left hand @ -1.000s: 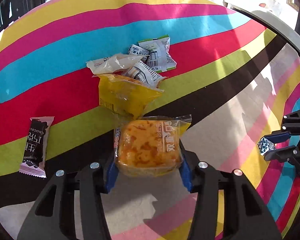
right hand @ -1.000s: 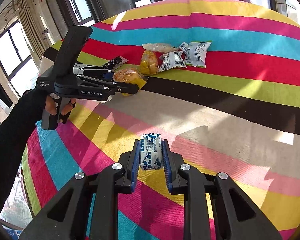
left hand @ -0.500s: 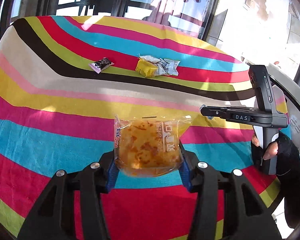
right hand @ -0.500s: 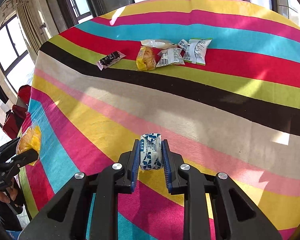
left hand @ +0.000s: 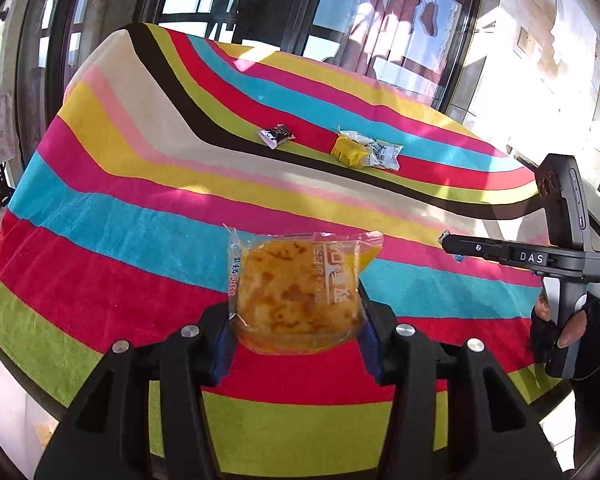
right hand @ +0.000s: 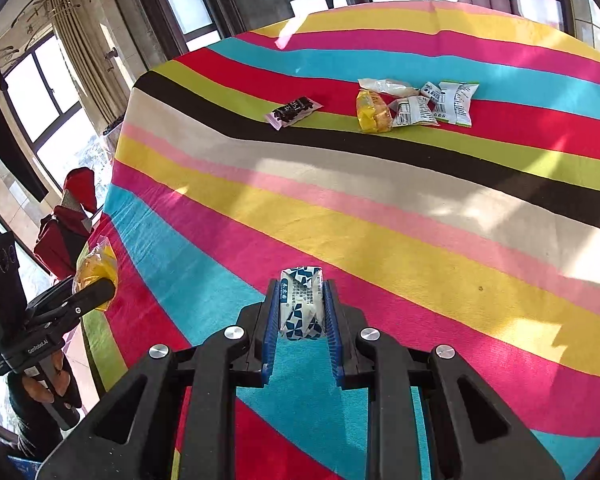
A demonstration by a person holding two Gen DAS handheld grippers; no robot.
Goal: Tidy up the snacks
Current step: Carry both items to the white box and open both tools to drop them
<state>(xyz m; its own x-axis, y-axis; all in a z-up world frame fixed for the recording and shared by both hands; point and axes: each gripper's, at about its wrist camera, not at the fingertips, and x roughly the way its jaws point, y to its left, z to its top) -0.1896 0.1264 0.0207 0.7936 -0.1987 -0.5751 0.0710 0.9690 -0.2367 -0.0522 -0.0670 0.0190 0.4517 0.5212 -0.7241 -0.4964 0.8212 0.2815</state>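
Note:
My left gripper (left hand: 296,332) is shut on a clear-wrapped orange cake packet (left hand: 296,292), held above the near edge of the striped tablecloth (left hand: 140,208). The same left gripper (right hand: 94,290) shows at the left of the right wrist view with the cake packet (right hand: 96,266). My right gripper (right hand: 301,312) is shut on a small blue-and-white patterned snack (right hand: 301,300); it appears side-on at the right of the left wrist view as the right gripper (left hand: 450,242). Far across the cloth lie a black chocolate bar (right hand: 293,111), a yellow packet (right hand: 373,112) and white-green sachets (right hand: 440,104).
The round table's edge curves off at the left (right hand: 120,152), with windows and a curtain (right hand: 80,52) beyond. Red bags (right hand: 66,228) sit on the floor beside the table. A gloved hand (left hand: 572,332) holds the right gripper's handle.
My left gripper has pulled back from the snack pile to the table's near edge, carrying the cake packet. The right gripper has drawn back a little with its snack.

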